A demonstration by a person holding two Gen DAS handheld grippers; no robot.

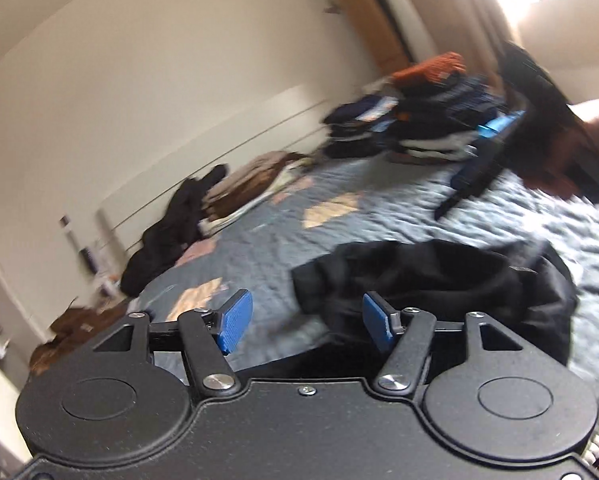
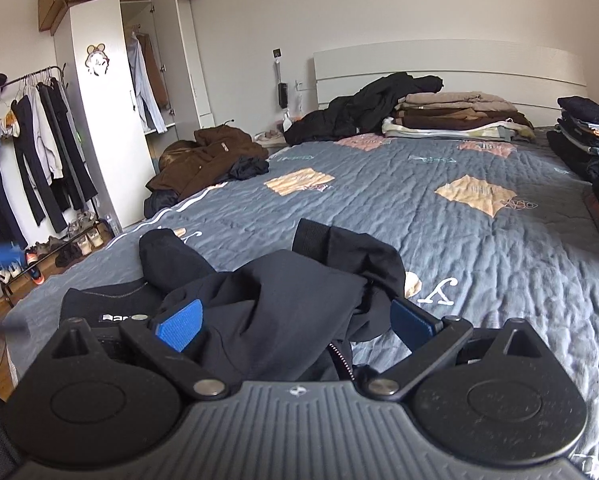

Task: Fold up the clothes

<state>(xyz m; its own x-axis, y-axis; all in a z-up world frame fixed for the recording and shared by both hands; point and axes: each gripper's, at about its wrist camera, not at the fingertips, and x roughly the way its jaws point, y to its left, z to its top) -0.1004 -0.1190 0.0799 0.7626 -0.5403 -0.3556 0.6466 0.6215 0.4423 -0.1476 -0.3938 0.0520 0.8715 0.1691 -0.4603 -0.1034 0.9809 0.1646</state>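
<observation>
One black garment [image 2: 283, 296] lies crumpled on the one bed [image 2: 479, 248], at about 6 o'clock. Two grippers are in view, each with two blue pads [image 2: 179, 324]. Three stacks of folded clothes show: a brown one [image 2: 455, 116] at 12 o'clock and two dark ones [image 2: 591, 128] at 3 o'clock. One wardrobe [image 2: 99, 92] and one clothes rail [image 2: 23, 80] stand at 10 o'clock.

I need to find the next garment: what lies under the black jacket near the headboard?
The black jacket rests on the grey quilt, leaning against folded brown and beige clothes. Anything beneath it is covered.
</observation>
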